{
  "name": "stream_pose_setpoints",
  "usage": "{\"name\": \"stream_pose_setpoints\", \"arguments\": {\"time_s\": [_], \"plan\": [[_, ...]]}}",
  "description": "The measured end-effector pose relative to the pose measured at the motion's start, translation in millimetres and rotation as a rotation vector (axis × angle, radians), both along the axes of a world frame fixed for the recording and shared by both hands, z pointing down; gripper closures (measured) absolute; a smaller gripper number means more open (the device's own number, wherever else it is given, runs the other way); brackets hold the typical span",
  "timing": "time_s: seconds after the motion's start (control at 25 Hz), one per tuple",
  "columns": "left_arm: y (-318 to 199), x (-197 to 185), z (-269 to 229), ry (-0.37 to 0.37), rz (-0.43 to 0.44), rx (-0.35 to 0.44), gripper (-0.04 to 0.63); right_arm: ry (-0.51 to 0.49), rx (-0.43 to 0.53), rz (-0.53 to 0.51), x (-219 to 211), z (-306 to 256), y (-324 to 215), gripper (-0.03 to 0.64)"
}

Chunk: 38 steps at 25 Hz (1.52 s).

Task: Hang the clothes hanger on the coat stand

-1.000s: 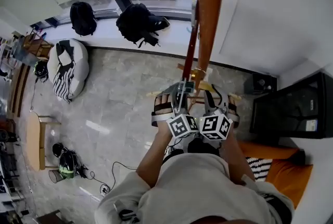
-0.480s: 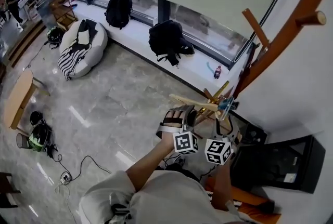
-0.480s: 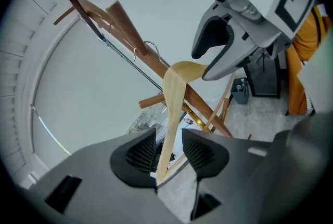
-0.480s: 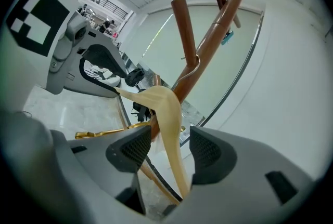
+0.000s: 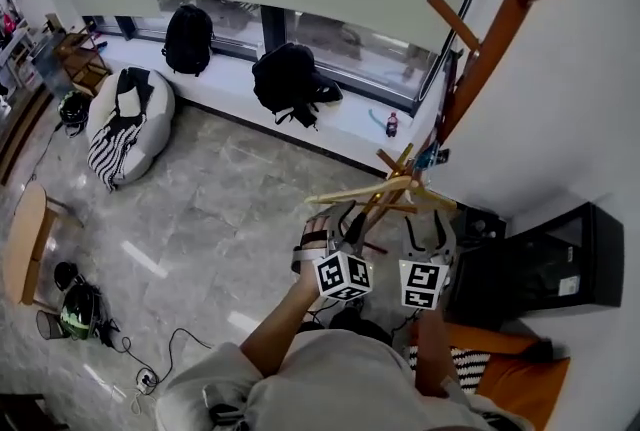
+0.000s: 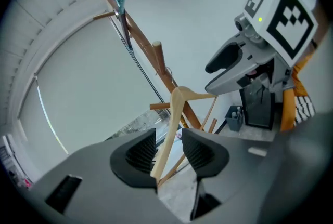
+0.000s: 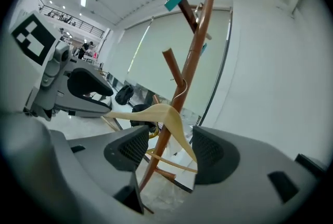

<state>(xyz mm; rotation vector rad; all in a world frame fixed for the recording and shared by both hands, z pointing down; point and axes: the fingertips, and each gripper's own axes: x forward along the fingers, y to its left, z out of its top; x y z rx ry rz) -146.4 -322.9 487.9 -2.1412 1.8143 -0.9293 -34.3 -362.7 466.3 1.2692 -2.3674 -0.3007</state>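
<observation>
**Sam:** Where is the hanger?

**Me:** The hanger [image 5: 385, 191] is up in the air in front of me, just beside the low pegs of the coat stand [image 5: 500, 29]. One arm of it sits in my left gripper [image 5: 338, 219]. The other arm sits in my right gripper [image 5: 430, 231].

**Sam:** Are you squeezing it?

**Me:** No. Both grippers are partway open. Each arm leans on one pad, with a gap on the other side.

**Sam:** How will it handle?

**Me:** I think it is light and stiff, so it won't bend. But smooth wood can slip, and loose like this it could tip. I think the best place to hold it is out on the arms, one on each side. That leaves the hook [image 7: 180, 92] free.

**Sam:** Do the views show different things?

**Me:** Yes. The head view shows both grippers together, but the hook is too small to see there. My right gripper view shows the thin hook close to the trunk. I can't tell if it is on a peg. My left gripper view shows the gap beside the arm best.
</observation>
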Motion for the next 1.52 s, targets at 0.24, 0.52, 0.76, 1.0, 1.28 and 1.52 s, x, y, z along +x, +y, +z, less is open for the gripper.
{"name": "stream_pose_setpoints", "arguments": {"time_s": [0.24,0.52,0.76,1.0,1.28,1.52], "plan": [[57.1,10.7,-8.1,0.225,0.061,0.066,0.448,-0.168,-0.019,0.106,20.3,-3.1,61.2,0.376],[103.3,-6.2,-29.7,0.490,0.041,0.229,0.553,-0.236,-0.005,0.074,12.1,-15.6,122.6,0.608],[134.6,12.1,-20.0,0.541,0.021,0.174,0.586,-0.291,-0.021,0.058,18.8,-29.9,146.0,0.612],[164.2,25.4,-34.1,0.564,-0.010,0.196,0.586,-0.268,0.011,0.003,23.1,-45.3,177.7,0.612],[207.9,79.8,-50.3,0.578,0.010,0.219,0.586,-0.283,0.073,-0.034,62.6,-68.8,230.2,0.612],[265.0,140.9,-59.9,0.563,-0.015,0.236,0.586,-0.296,0.119,-0.050,130.1,-80.0,298.0,0.612]]}}
